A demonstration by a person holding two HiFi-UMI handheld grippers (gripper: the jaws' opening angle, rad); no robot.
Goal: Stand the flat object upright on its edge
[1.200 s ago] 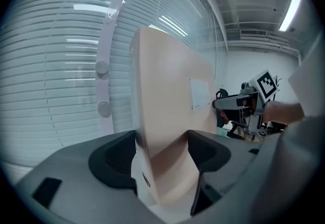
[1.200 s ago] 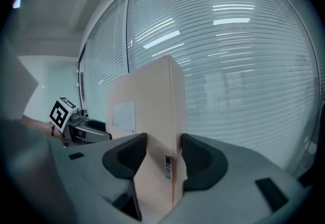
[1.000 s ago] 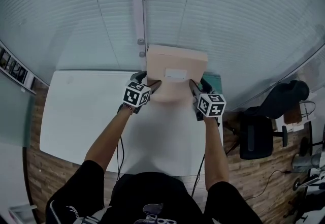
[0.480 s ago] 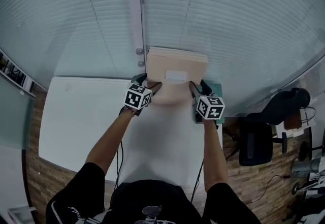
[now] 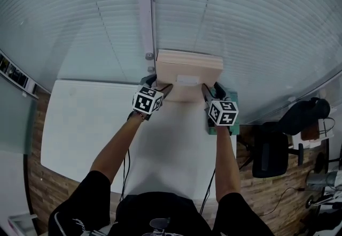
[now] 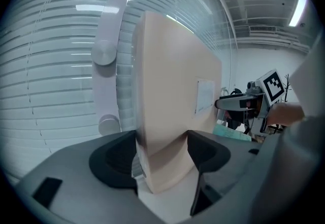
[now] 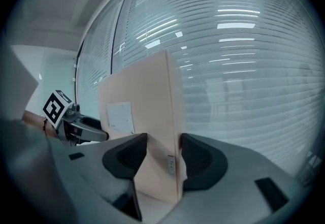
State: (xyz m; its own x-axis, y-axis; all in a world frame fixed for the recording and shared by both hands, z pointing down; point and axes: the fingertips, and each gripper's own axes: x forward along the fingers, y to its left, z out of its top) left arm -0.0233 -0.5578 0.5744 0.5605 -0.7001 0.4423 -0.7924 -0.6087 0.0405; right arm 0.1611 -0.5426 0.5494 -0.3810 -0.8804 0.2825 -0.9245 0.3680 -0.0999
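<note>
A flat beige box [image 5: 188, 69] with a white label stands upright on its lower edge at the far side of the white table [image 5: 85, 122], close to the window blinds. My left gripper [image 5: 158, 88] is shut on the box's left lower edge. My right gripper [image 5: 208, 90] is shut on its right lower edge. In the left gripper view the box [image 6: 167, 101] fills the gap between the jaws of the left gripper [image 6: 162, 153], and both pads press on it. The right gripper view shows the right gripper [image 7: 163, 159] clamping the box's [image 7: 147, 116] narrow side the same way.
Window blinds and a white post with round knobs [image 5: 148, 56] stand right behind the box. A teal object [image 5: 231, 96] lies at the table's right edge under my right gripper. A black office chair [image 5: 275, 146] stands on the wooden floor to the right.
Both grippers have carried the box a little farther away, toward the blinds. The box still stands upright between them, and both grips are unchanged.
</note>
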